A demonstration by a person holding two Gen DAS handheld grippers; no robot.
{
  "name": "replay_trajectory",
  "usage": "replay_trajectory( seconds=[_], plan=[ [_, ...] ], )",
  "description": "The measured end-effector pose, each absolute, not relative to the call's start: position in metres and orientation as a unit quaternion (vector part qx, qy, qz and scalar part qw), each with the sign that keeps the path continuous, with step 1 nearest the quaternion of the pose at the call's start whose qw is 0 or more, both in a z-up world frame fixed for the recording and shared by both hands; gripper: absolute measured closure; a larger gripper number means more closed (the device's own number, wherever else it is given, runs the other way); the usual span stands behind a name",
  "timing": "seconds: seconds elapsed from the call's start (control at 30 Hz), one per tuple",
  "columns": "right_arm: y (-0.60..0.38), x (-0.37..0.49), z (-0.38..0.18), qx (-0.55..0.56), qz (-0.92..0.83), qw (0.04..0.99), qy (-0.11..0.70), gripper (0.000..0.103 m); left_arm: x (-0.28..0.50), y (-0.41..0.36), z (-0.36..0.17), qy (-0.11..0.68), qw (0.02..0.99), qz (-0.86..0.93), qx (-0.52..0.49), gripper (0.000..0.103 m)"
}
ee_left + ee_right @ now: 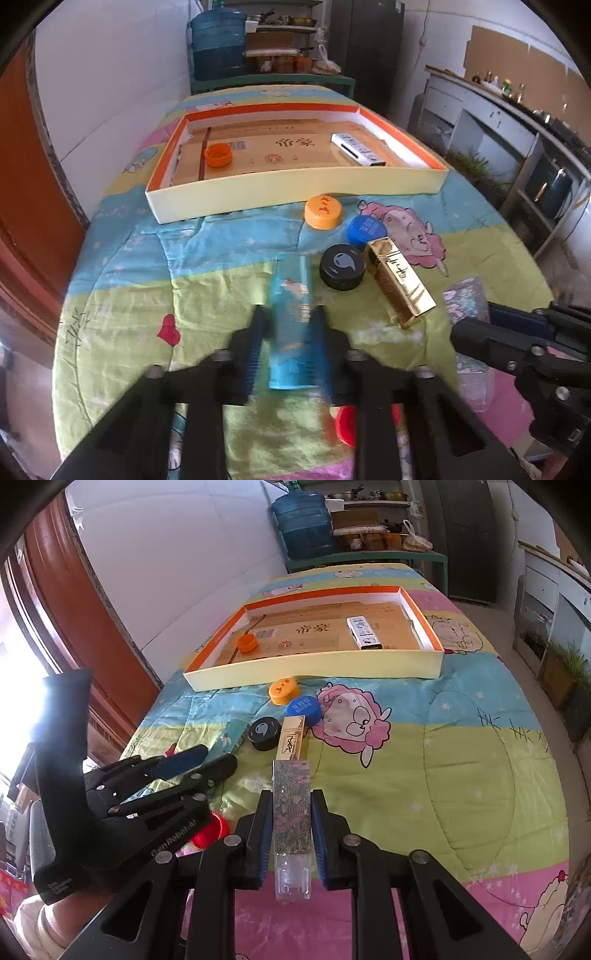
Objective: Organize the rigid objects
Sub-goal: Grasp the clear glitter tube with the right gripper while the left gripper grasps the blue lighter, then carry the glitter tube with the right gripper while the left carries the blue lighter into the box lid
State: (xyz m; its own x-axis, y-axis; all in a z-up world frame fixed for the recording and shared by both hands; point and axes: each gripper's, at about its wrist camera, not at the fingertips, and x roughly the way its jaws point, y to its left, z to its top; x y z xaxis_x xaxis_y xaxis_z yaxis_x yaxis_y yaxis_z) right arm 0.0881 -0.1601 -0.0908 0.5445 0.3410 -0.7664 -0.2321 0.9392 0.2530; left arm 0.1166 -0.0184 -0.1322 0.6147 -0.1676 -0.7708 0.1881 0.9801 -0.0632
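The teal box [291, 321] points its long axis toward the shallow tray [295, 186], lengthwise between the pads of the left hand-held gripper [290, 325], which pinches it near its middle on the tray's near side. The right hand-held gripper [291, 812] clamps a floral-printed clear box [291, 823] the same way, its long axis also aimed at the tray. Only the right wrist view shows the sheep printed on the table cover [424, 775]; the left wrist view blurs the teal box.
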Motion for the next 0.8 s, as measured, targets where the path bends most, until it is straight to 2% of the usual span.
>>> replay_trajectory(
  seconds=[0.33,0.8],
  plan=[
    [-0.161,0.087,-0.087,0.065,0.165,0.879,0.443,0.083,0.111,-0.007,-0.127,0.42,0.9,-0.112,-0.03,0.081],
    [-0.161,0.089,-0.071,0.061,0.171,0.886,0.426,0.083,0.104,-0.007,-0.089,0.381,0.917,-0.11,-0.03,0.081]
  ],
)
